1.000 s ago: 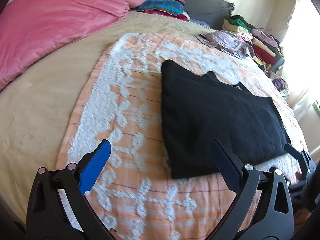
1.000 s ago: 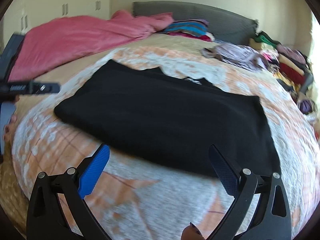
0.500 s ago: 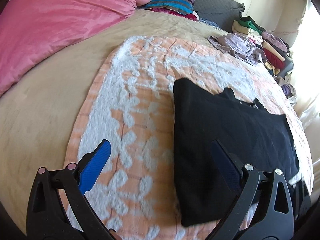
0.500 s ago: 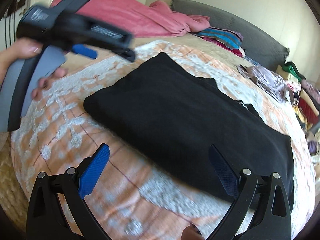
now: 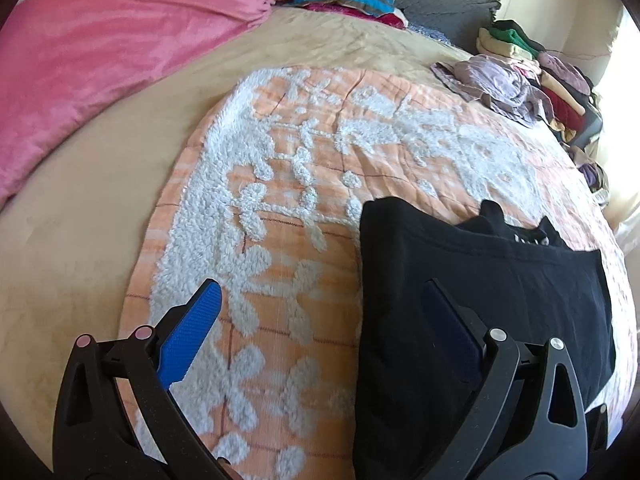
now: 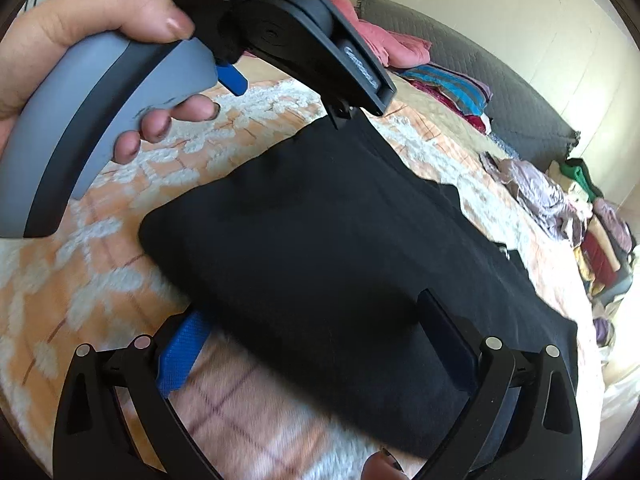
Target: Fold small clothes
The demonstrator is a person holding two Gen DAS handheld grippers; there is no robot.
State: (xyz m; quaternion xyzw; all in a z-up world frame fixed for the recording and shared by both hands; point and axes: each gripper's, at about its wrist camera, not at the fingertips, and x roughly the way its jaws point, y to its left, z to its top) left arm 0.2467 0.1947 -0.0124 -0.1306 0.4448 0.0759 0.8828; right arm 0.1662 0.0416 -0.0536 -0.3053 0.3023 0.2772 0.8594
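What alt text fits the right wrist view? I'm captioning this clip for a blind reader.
A folded black garment lies flat on an orange-and-white blanket on a bed, with the open right gripper just above its near edge. A hand holds the left gripper's grey handle at upper left; piles of clothes sit at far right.

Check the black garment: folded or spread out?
Folded: the black garment lies as a compact rectangle with thick doubled edges on the blanket.

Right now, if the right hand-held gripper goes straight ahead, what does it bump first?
Probably the black garment. The open right hand-held gripper points at its near edge, with nothing between them; depth is hard to judge.
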